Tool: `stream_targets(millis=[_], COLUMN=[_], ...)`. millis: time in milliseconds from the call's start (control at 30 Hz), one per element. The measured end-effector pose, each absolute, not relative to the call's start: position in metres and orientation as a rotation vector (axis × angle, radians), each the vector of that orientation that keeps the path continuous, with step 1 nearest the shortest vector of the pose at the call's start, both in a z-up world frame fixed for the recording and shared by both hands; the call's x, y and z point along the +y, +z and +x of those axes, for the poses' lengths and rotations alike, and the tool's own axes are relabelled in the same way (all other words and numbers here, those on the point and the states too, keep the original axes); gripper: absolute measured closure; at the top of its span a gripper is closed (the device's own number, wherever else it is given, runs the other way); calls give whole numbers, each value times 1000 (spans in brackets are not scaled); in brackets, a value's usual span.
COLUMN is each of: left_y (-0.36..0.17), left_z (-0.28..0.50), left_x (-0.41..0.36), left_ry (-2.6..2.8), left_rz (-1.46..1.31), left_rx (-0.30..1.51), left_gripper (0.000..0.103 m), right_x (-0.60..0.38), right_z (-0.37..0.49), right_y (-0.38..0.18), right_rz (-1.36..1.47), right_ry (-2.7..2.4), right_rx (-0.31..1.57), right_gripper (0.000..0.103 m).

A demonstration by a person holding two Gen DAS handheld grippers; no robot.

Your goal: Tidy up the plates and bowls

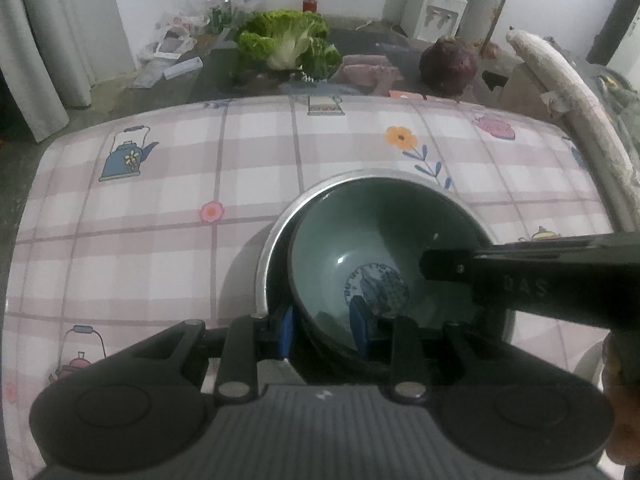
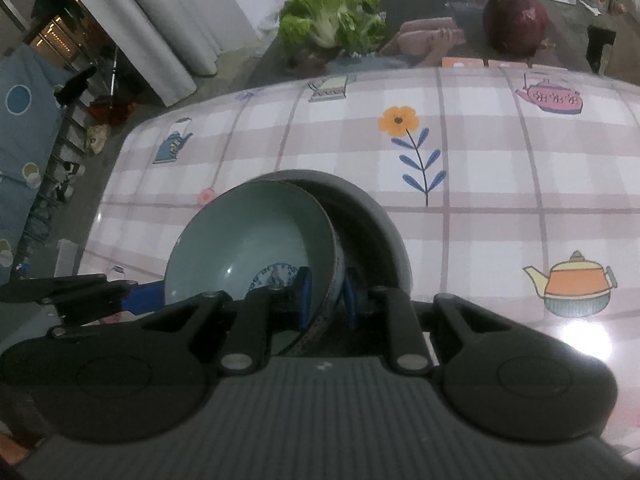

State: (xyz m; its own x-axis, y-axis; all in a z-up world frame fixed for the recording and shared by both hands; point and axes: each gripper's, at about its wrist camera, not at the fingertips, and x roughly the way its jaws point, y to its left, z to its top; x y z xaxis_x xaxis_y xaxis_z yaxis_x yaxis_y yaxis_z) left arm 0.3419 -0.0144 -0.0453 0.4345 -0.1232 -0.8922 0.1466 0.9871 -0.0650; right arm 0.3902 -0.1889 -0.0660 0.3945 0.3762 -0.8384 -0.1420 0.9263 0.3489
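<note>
A pale green ceramic bowl (image 1: 372,236) with a blue emblem in its bottom sits tilted inside a larger metal bowl (image 1: 280,216) on the checked tablecloth. My left gripper (image 1: 326,330) has its blue pads astride the green bowl's near rim, one inside and one outside. My right gripper (image 2: 326,300) grips the same green bowl (image 2: 248,240) by its right rim, with the metal bowl (image 2: 376,216) behind it. The right gripper's arm also crosses the left wrist view (image 1: 520,276); the left gripper's fingers (image 2: 72,292) show in the right wrist view.
The table (image 1: 160,240) has a pink checked cloth with teapot and flower prints. Beyond its far edge are a head of lettuce (image 1: 288,40), a red cabbage (image 1: 448,64) and a rolled mat (image 1: 568,92). Curtains and clutter stand at the left (image 2: 160,20).
</note>
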Motion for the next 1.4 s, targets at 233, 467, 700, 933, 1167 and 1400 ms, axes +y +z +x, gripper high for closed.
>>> stream_targets(millis=[233,467,700,933,1167,1400], left_y=[-30,3,42,58,34,-8], left_z=[333,305,244,166,96,60], left_x=[-12,-1,27,74,118,140], left_ry=[-193,-224,-281,-284,-175,-56], left_rz=[31,22,5,-84,-121,-116], left_rx=[1045,975,890,820,799,831], left_gripper=[62,50,41,34,34,35], right_x=[-198,-208,-227,-245,-225,-161], right_z=[389,375,310,209,127,117], right_y=[-66,-35,18,58,47,16], right_rz=[306,357,391,406,450,395], right_ry=[340,346,402,432,464,527], right_rx=[1102,1035,931,821,796,860], right_gripper=[68,53,53,53,53,57])
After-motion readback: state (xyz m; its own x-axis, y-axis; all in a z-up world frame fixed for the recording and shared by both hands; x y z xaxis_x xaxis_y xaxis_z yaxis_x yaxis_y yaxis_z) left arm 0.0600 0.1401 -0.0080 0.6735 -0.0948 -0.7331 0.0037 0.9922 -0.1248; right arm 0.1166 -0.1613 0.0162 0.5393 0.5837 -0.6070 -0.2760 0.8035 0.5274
